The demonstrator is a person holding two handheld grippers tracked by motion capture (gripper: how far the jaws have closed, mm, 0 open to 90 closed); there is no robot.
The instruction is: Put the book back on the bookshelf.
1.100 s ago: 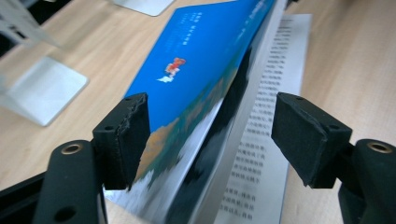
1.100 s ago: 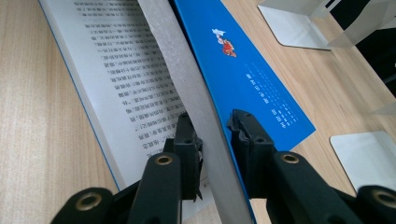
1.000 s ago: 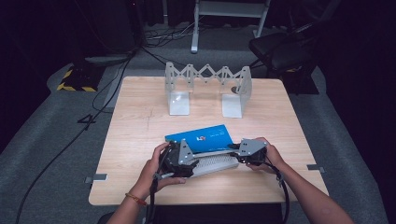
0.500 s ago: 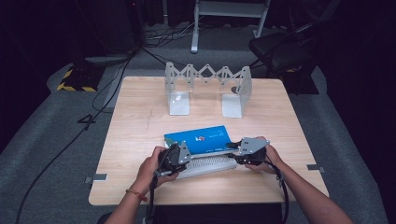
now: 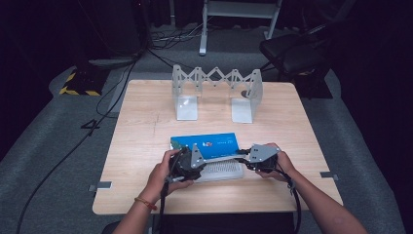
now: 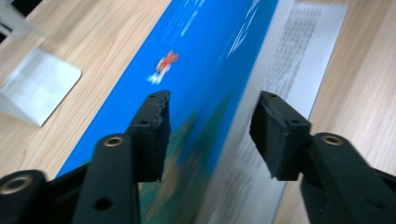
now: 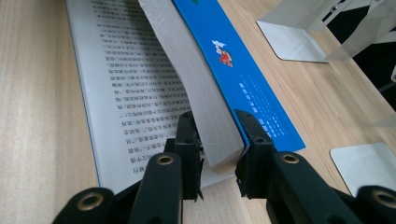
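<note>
Right gripper [image 7: 217, 154]: fingers [image 7: 254, 140] pinch the thick page block and blue cover of the blue-covered paperback book [image 5: 207, 145] at its right end, holding that part raised off the open printed page [image 7: 126, 88].

Left gripper [image 6: 210, 135]: fingers [image 6: 154, 128] spread, straddling the raised cover edge without pressing it. These jaws have just been opening after a brief close, with the book between them; likely a re-grip, so closing the book is not yet secured on this side.

Book sits near the desk's [image 5: 146, 122] 6 o'clock edge, long axis 9-to-3. White accordion metal book rack [image 5: 216, 90] stands at 12 o'clock, well apart.
</note>
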